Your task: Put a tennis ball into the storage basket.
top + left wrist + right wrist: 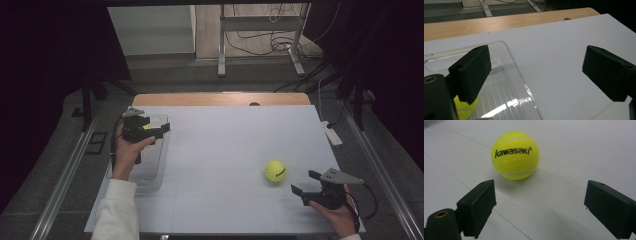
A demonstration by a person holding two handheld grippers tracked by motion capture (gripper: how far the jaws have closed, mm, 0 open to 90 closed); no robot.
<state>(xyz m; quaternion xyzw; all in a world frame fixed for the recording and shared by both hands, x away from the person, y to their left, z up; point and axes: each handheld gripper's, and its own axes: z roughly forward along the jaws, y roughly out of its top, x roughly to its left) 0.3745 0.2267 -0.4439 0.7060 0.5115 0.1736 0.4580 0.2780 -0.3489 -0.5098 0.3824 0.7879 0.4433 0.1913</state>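
A white sheet [225,150] covers a pale wooden table [220,98], whose bare strip shows beyond the sheet's far edge. Past the table lie a grey floor, metal stand legs and loose cables, with dark curtains at both sides.

The yellow felt tennis ball printed "kawasaki" [275,171] rests on the sheet, apart from the right gripper [306,184], whose jaws gape wide with nothing between them. Well to the ball's left, the left gripper [161,128] hovers over a clear plastic tray [150,175], jaws spread and empty. In the left gripper view a second yellow ball [465,108] sits in the tray, mostly hidden behind a jaw.
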